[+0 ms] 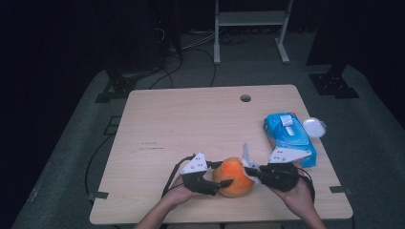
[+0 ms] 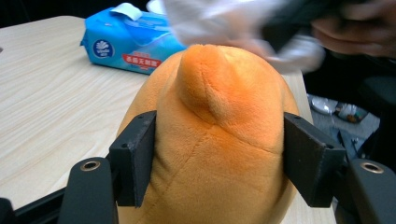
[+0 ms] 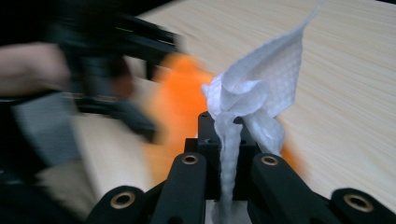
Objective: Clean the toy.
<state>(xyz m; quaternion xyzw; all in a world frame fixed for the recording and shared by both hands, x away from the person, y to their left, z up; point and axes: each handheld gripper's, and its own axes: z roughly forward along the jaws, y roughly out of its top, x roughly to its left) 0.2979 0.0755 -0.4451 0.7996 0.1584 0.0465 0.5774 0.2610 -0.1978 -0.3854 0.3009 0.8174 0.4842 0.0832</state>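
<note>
Where dark floor surrounds it, wooden table (image 1: pixel 191 124) sits.

Both forearms angle inward, left hand-held gripper (image 1: pixel 224 173) with jaws spread wide, right hand-held gripper (image 1: pixel 249 170) clamped tight.

A: How is the lighting?
B: Dim room; the table (image 1: pixel 191 124) is lit from above, its surroundings nearly black.

A: Is anything blurred?
B: Yes. In the right gripper view, the left gripper (image 3: pixel 140 126) and orange plush toy (image 3: pixel 180 107) smear with motion; the white wipe (image 3: pixel 261 88) stays sharp.
</note>
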